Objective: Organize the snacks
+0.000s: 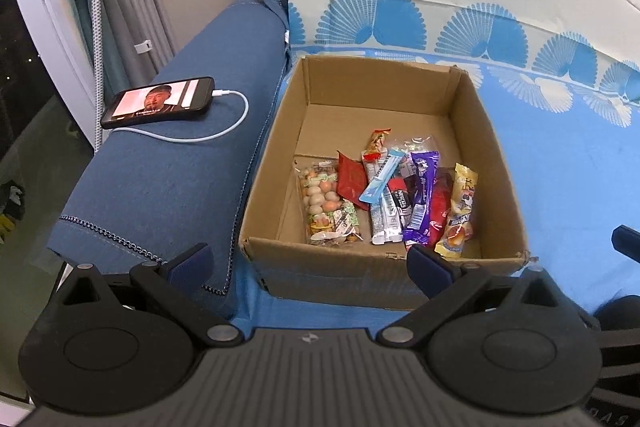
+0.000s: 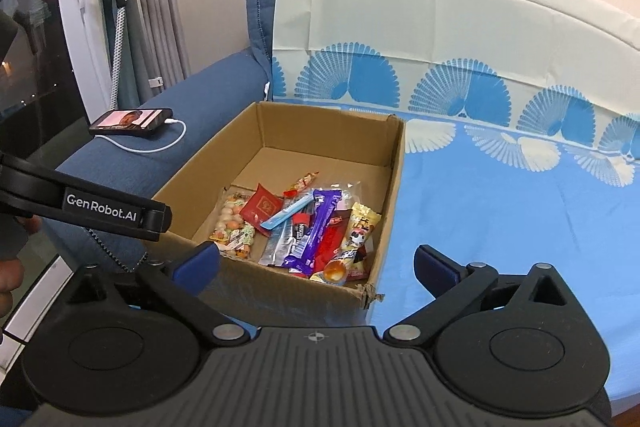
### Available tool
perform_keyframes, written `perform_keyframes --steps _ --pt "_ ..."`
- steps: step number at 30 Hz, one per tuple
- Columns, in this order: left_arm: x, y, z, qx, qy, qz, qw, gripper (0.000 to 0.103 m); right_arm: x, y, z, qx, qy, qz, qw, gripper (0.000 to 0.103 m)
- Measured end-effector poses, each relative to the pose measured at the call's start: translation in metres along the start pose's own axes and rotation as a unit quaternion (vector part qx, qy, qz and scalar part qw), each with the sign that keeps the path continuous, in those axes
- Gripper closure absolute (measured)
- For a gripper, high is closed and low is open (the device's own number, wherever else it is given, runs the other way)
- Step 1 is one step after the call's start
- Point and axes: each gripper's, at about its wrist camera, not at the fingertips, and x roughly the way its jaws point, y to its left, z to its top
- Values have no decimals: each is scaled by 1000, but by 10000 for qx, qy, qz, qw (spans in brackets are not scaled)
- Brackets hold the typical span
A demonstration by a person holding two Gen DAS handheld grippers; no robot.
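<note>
Snacks (image 1: 384,195) lie in box (image 1: 496,163); left gripper (image 1: 308,263) and right gripper (image 2: 316,263) released, empty (risk: snagging torn box rim).

One open brown cardboard box (image 1: 472,131) sits on the bed. Inside it lie about eight wrapped snacks: one clear bag of round speckled candies (image 1: 324,203), one purple bar (image 1: 420,195), one light-blue stick (image 1: 380,181), one yellow packet (image 1: 460,211), several red and silver wrappers. One black phone (image 1: 158,103) with one white cable (image 1: 224,131).
</note>
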Motion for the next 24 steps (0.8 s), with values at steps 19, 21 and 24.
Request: perform_keyframes --steps 19,21,24 --pt "-5 -4 -2 72 -63 63 9999 0 -5 0 -2 12 -69 -34 10000 0" --pt "-5 -4 -2 71 -46 72 9999 0 -5 0 -2 10 -69 -35 10000 0" --pt "-4 -4 -1 59 -28 77 9999 0 -5 -1 -2 20 -74 -37 10000 0"
